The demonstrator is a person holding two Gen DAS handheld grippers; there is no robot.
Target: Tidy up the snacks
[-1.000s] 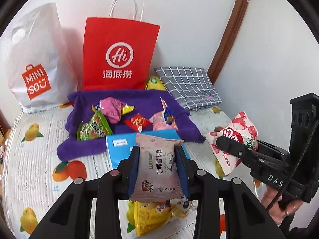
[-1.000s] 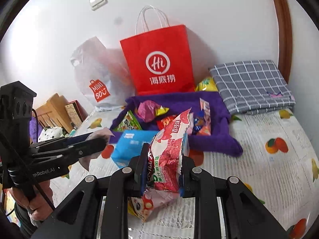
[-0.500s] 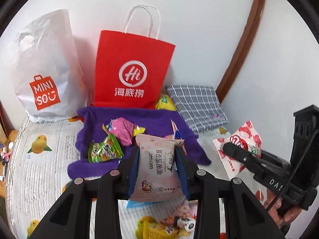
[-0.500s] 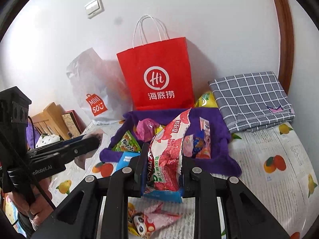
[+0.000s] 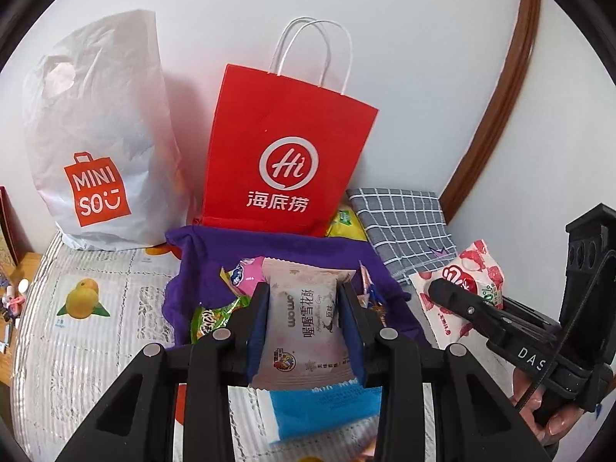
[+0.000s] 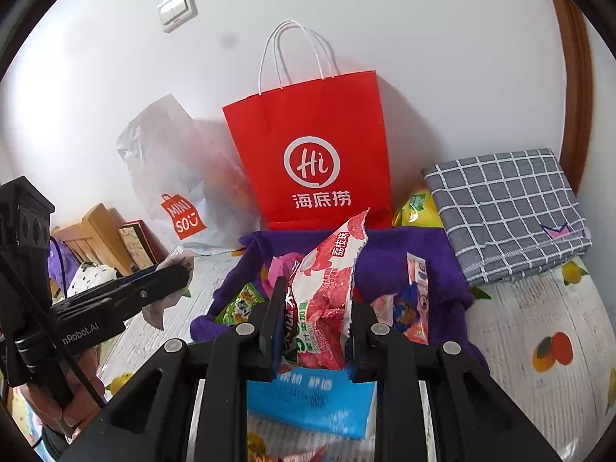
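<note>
While several snacks already lie on the purple cloth (image 5: 200,258) before the red bag (image 5: 285,154), the left gripper (image 5: 304,317) is clamped on a pale pink packet (image 5: 304,323) and the right gripper (image 6: 313,327) on a red lychee packet (image 6: 327,288), both above the cloth's near edge, undelivered.

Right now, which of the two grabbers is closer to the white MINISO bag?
Left. The left gripper is nearer the white MINISO bag, which stands off to its left. The right gripper is on the far side of the left one.
</note>
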